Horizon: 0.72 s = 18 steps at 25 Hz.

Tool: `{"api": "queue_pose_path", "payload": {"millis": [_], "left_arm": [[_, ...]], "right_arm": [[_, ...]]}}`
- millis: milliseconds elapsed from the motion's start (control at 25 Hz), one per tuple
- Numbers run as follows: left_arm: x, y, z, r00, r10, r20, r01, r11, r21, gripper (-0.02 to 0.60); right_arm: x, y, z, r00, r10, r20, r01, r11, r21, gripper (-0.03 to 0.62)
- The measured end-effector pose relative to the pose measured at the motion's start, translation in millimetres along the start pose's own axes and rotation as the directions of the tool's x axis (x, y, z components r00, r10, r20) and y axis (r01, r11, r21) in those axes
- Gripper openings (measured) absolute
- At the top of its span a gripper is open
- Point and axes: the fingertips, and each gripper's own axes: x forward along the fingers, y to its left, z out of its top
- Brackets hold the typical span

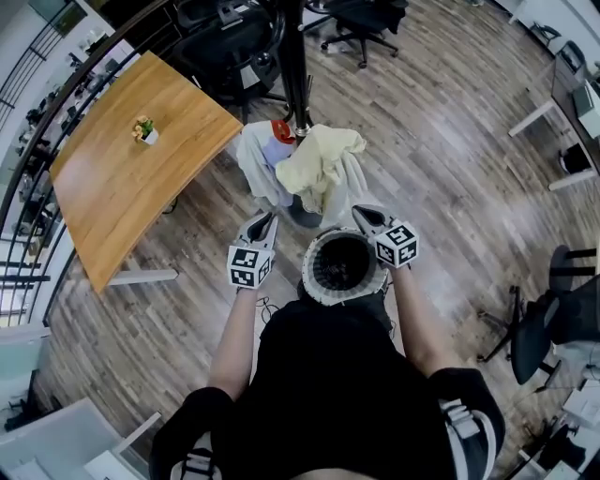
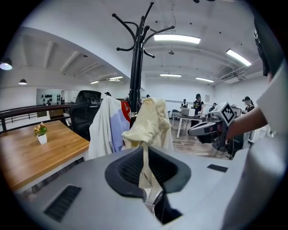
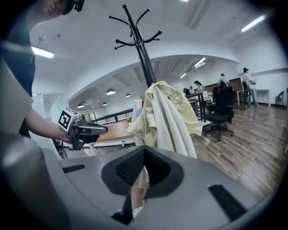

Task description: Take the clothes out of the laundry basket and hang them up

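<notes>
A black coat rack point(image 1: 295, 66) carries a white garment point(image 1: 255, 164), a pale yellow garment point(image 1: 319, 159) and something red point(image 1: 281, 129). The round white laundry basket point(image 1: 323, 291) sits on the floor in front of me, and I see no clothes in its dark inside. My left gripper point(image 1: 265, 221) point(image 2: 145, 150) is shut on a hanging strip of the pale yellow garment point(image 2: 148, 119). My right gripper point(image 1: 362, 214) point(image 3: 143, 152) is shut just before the white garment's point(image 3: 173, 121) folds, with no cloth seen between its pads.
A wooden table point(image 1: 122, 178) with a small potted plant point(image 1: 143, 129) stands to the left of the rack. Black office chairs stand behind the rack point(image 1: 361, 19) and at the right point(image 1: 553, 319). A railing runs along the far left.
</notes>
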Motion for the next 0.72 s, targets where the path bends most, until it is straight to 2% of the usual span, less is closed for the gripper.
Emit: {"api": "queue_pose_path", "payload": {"millis": [200,360,520,720], "left_arm": [[-1,-14,-12,0.996,-0.088,-0.033,0.089,0.996,0.028,0.04],[-4,-21,-7,0.993,-0.11,-0.036,0.112,0.992,0.062,0.036],[-11,-25,0,0.996,-0.089,-0.011,0.089,0.995,0.054,0.035],[-21,-38,3,1.0,-0.023,0.012,0.023,0.999,0.025,0.035]], "right_arm": [[3,15,2,0.999,-0.031,-0.011,0.03,0.998,-0.05,0.008],[-1,22,9,0.999,-0.045,0.004,0.045,0.997,-0.06,0.008],[-3,22,8,0.999,-0.035,-0.007,0.034,0.996,-0.078,0.008],[-12,23,15,1.0,0.006,-0.025,-0.009,0.993,-0.121,0.008]]}}
